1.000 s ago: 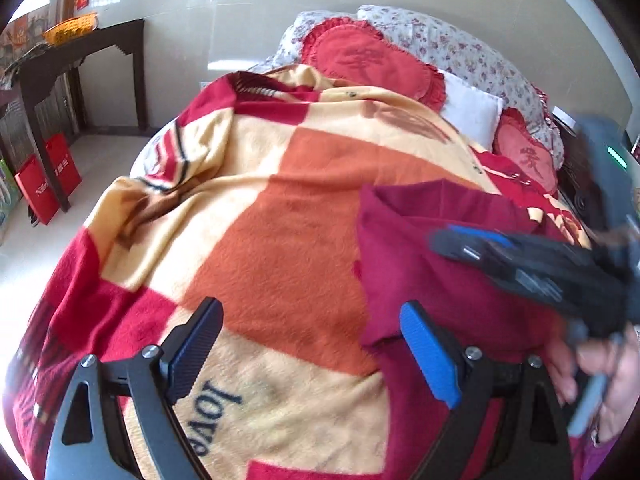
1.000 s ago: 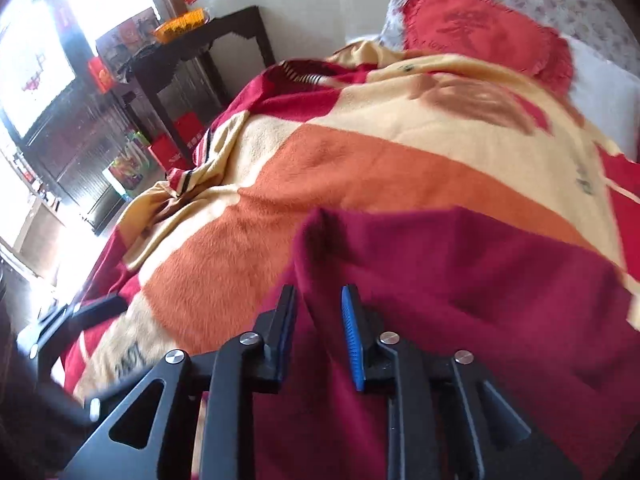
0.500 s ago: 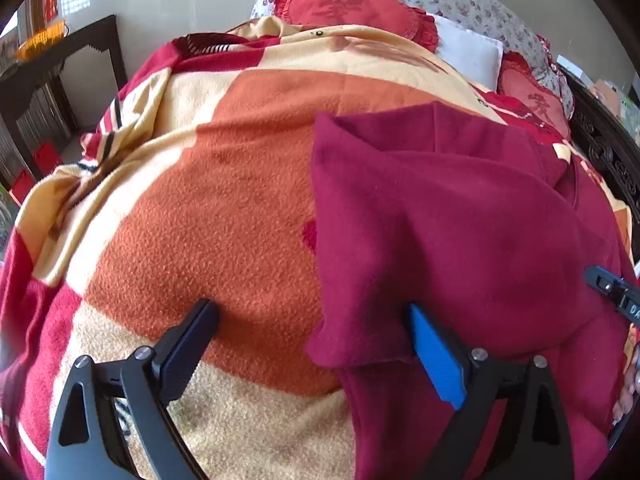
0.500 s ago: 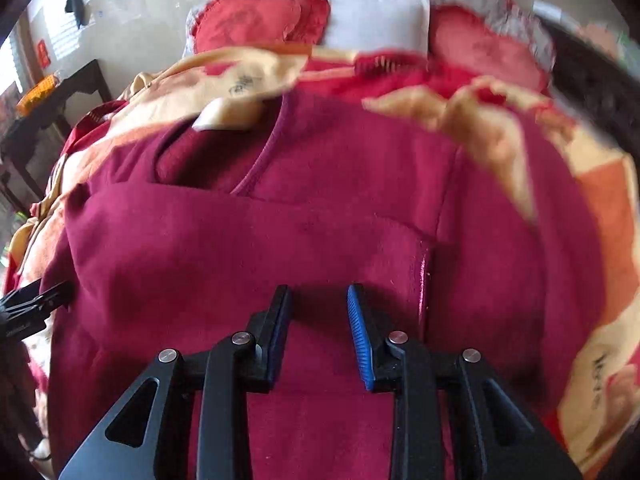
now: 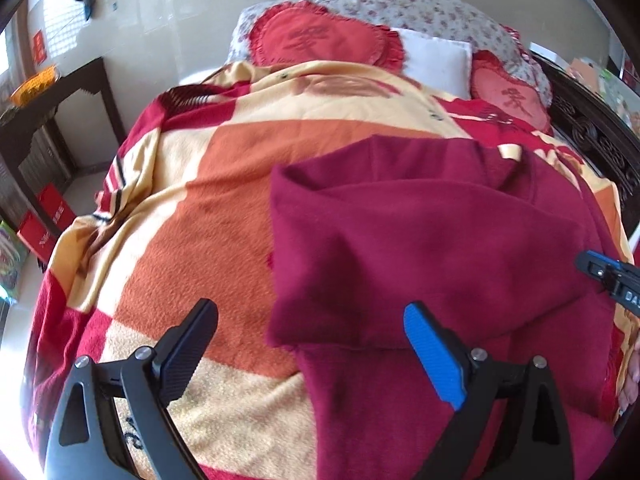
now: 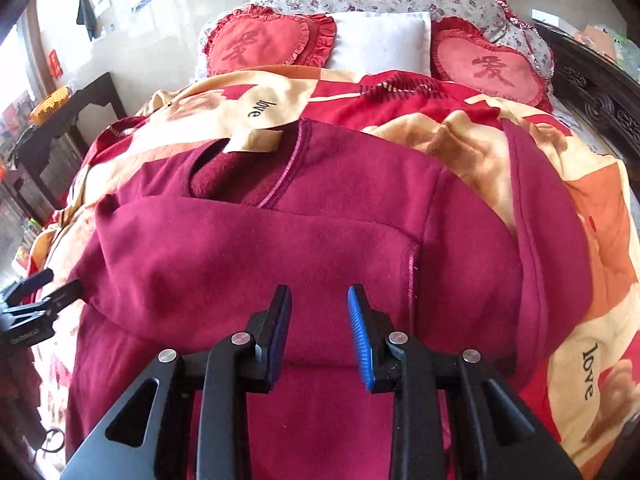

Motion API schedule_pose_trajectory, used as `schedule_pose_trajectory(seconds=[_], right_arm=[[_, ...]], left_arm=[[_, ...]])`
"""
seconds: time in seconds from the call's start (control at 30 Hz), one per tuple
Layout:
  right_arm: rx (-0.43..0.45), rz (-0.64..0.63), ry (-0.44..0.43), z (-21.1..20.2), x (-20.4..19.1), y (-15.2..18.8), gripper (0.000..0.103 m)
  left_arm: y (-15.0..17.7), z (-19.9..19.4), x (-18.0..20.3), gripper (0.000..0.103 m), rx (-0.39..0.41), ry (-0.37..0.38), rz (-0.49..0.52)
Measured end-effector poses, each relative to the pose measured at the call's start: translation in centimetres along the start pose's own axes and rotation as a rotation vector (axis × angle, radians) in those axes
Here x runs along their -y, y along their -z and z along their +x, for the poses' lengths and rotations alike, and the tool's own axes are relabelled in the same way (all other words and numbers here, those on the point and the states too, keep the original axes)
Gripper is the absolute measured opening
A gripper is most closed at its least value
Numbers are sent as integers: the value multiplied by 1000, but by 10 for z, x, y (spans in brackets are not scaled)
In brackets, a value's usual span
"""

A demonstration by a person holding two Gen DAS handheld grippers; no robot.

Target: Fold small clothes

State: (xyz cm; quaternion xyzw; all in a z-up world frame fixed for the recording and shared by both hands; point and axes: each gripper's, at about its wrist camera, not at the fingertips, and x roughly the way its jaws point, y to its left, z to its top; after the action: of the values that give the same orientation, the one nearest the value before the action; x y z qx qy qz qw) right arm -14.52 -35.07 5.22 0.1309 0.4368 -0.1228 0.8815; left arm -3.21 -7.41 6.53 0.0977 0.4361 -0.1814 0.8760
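A dark red fleece top (image 5: 432, 240) lies spread on the patterned blanket (image 5: 208, 216), with its left sleeve folded across the body; it also fills the middle of the right wrist view (image 6: 280, 248). My left gripper (image 5: 312, 340) is wide open and empty, just above the folded sleeve's near edge. My right gripper (image 6: 318, 320) is partly open and empty, hovering over the garment's lower middle. The right gripper's tip shows at the right edge of the left wrist view (image 5: 608, 276), and the left gripper's tip at the left edge of the right wrist view (image 6: 40, 300).
Heart-shaped red cushions (image 6: 264, 40) and a white pillow (image 6: 380, 40) lie at the head of the bed. A dark wooden headboard (image 5: 592, 128) runs along the right. A dark side table (image 5: 52, 108) with an orange basket stands left, with red boxes (image 5: 44, 220) on the floor.
Both grippers drew back from the garment and the views rose a little. The sleeve stays folded over the body. The right gripper's jaws opened slightly wider.
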Motion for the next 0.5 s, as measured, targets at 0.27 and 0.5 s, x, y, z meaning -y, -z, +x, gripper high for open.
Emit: schedule_pose_trajectory(seconds=[0.27, 0.5], right_arm=[[-33, 29, 17, 11, 11, 5, 10], [-43, 32, 16, 22, 13, 10, 11]], left_arm=[[-3, 6, 18, 97, -5, 4, 27], [-2, 14, 20, 97, -18, -9, 26]])
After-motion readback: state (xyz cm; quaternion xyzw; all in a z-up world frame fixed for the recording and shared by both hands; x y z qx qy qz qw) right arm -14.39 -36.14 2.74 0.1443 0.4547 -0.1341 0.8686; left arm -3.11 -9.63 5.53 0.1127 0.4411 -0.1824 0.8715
